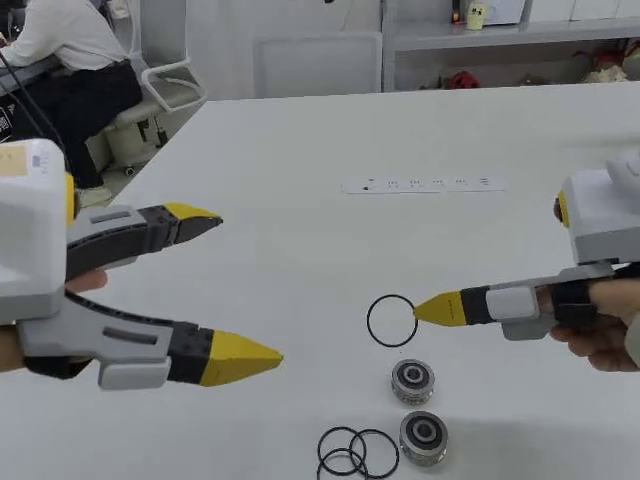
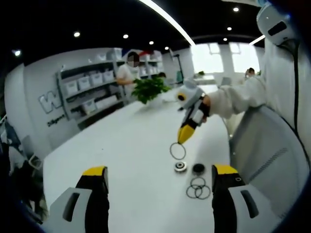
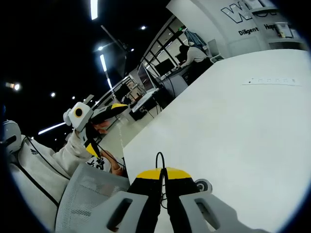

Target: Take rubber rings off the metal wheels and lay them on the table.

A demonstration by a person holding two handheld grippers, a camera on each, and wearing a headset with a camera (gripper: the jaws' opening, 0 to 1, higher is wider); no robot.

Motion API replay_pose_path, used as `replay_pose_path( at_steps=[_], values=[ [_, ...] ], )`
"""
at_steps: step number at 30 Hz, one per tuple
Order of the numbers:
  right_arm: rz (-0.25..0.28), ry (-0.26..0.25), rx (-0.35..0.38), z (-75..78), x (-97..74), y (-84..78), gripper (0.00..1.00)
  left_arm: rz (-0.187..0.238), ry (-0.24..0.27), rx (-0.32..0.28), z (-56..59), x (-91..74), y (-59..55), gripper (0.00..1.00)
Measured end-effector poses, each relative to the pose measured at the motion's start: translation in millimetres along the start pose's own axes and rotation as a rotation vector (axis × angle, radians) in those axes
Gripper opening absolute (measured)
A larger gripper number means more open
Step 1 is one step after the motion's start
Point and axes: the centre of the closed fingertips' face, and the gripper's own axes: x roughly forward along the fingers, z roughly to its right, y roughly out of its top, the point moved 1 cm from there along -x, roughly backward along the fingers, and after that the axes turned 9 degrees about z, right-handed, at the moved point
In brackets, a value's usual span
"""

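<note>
Open-plan office with lab-style storage. Long white table with a flush socket strip; person seated at a desk beside a swivel chair; wall shelves stacked with white bins; leafy plant at the table's far end. Strip lights and spotlights on a dark ceiling; large lettering on the white wall.

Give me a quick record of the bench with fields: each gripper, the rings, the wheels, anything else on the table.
Left: yellow-tipped left gripper, open, empty, above the white table
Right: yellow-tipped right gripper, shut on a thin black rubber ring
Loose rings: three overlapping black rubber rings, flat on the table
Wheels: farther metal wheel and nearer metal wheel, right of the loose rings; any rings on them too small to tell
Other: flat white power strip, farther back
</note>
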Motion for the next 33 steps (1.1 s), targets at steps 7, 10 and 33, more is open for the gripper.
replay_pose_path(
  at_steps=[7,10,33],
  values=[
    [-0.073,0.025,-0.009,-8.0,9.0,-17.6,0.0,-0.012,0.022,-0.046,14.6,-22.0,-15.0,0.92],
    [-0.108,0.033,-0.013,-10.4,12.0,-25.9,0.0,-0.009,0.033,-0.072,20.6,-27.0,-21.5,0.92],
    [-0.431,0.062,-0.054,-9.5,18.0,-98.7,0.0,-0.038,0.037,-0.153,40.1,-29.9,-50.1,0.93]
  ],
)
